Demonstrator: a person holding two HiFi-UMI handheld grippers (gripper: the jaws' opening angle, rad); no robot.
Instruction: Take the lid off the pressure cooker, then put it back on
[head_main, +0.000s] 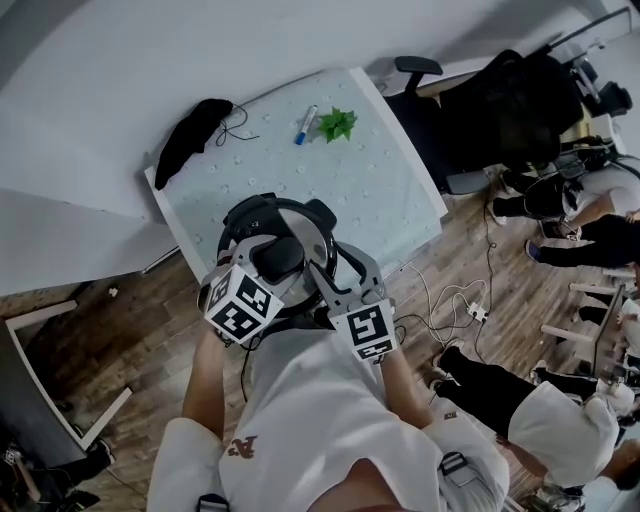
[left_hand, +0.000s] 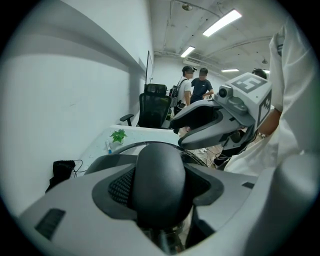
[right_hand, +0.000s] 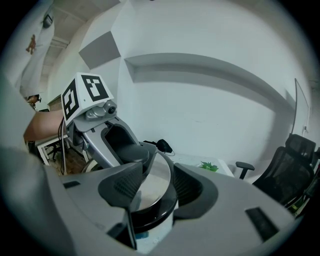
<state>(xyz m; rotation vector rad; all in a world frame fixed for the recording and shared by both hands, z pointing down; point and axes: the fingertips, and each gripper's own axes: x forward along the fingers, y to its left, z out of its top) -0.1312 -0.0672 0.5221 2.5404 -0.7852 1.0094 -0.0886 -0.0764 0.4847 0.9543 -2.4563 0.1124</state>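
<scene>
Head view shows the pressure cooker (head_main: 233, 230) at the desk's (head_main: 385, 185) near edge, with the left claw (left_hand: 160, 190) clamped on the knob (head_main: 279, 257) of the lid (right_hand: 159, 172), ready to lift, and the right claw (right_hand: 156, 192) gripping its rim, probably to steady it.

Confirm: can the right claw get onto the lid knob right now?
Probably not: the left claw is shut on the knob, covering it. The right claw straddles the lid at its rim.
</scene>
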